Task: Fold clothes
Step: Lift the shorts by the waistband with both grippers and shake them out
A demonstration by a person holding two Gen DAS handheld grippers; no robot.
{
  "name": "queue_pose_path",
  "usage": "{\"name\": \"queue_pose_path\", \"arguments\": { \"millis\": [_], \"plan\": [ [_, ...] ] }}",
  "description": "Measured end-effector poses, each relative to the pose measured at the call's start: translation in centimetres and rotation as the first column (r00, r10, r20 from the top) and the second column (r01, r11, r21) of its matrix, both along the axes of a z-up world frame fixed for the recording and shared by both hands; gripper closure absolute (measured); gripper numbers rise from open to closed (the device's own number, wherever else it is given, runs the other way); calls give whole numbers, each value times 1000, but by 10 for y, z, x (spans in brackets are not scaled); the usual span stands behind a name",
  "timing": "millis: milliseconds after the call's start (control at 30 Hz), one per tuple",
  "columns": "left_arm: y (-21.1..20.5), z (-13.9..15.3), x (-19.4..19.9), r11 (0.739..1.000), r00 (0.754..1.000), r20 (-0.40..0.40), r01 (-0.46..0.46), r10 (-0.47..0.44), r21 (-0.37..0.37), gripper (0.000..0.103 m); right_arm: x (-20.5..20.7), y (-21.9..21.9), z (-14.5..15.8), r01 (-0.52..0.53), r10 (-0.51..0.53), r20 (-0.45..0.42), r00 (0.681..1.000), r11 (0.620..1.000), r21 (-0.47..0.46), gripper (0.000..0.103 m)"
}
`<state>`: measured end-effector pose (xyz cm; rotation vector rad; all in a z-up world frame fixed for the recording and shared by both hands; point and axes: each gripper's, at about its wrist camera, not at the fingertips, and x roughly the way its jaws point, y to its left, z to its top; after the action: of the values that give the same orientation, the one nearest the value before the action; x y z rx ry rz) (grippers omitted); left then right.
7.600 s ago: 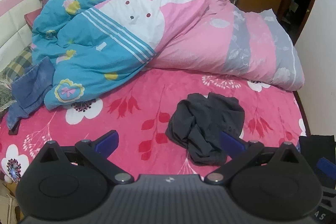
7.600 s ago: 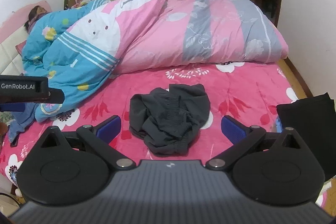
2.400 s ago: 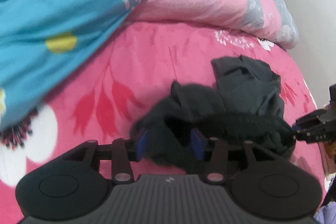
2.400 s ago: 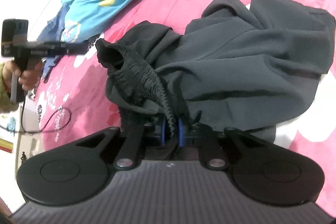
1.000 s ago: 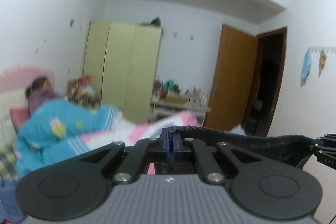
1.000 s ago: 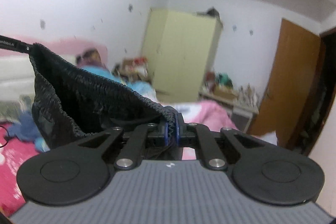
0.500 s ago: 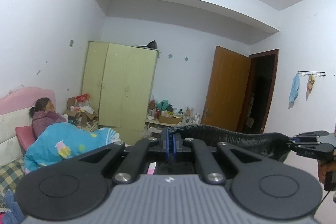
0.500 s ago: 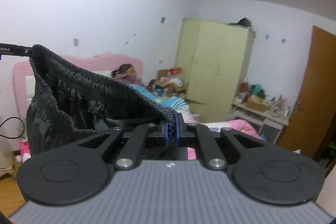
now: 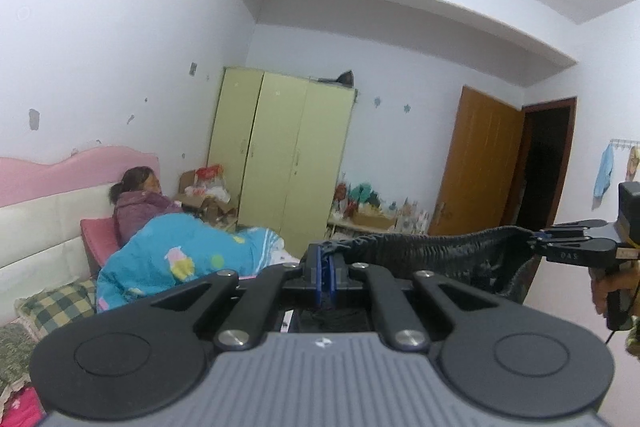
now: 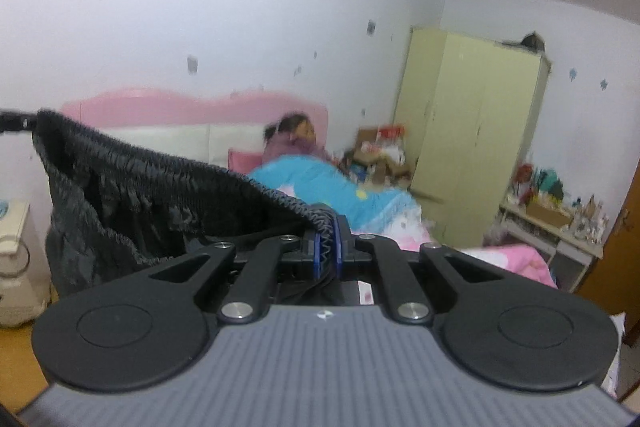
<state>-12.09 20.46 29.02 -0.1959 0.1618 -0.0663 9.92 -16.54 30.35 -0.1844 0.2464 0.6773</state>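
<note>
Both tongs clamped on the elastic waistband of the dark shorts (image 10: pixel 132 195); left tongs (image 9: pixel 325 277) pinch one end, blue pads pressed together with the gathered band between them; right tongs (image 10: pixel 326 245) pinch the other end the same way; in the left view the right unit shows at the far edge of the band, held by a hand (image 9: pixel 612 283); in the right view the band runs up to the left unit at the frame edge. Garment is in the air, waistband stretched fairly taut between the two grips, body of the cloth hanging below and mostly hidden under the tool housings; both cameras face the room (wardrobe (image 9: pixel 280 155), door (image 9: pixel 476 167), a person under a blue quilt (image 9: pixel 184 259) on the bed), so the bed surface under the shorts isn't in view. Judgement: this is the spread-and-hold step, cloth hung by the waist so the legs drop straight; a fold needs it laid flat on the bed with the waistband kept stretched, grips held until cloth rests; risk is the slippery fabric bunching or the legs landing twisted, which I can't check from here.
</note>
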Motion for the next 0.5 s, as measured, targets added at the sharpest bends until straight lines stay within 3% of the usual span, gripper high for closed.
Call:
{"name": "queue_pose_path", "arguments": {
  "millis": [133,233,400,500],
  "plan": [
    [16,-4,7,1000,1000,20,5,-5,-4,99,6,14,-1,-3,2,29,1000,999,42,98],
    [11,-3,26,999,999,45,21,-22,32,99,-5,-8,-5,23,-28,46,999,995,102,98],
    [-17,-2,96,989,988,39,150,-150,10,99,-43,-76,-24,159,-156,-28,987,971,176,98],
    [-61,-7,154,961,961,21,275,-275,6,99,-83,-110,-33,269,-258,-84,963,945,184,98]
  ]
}}
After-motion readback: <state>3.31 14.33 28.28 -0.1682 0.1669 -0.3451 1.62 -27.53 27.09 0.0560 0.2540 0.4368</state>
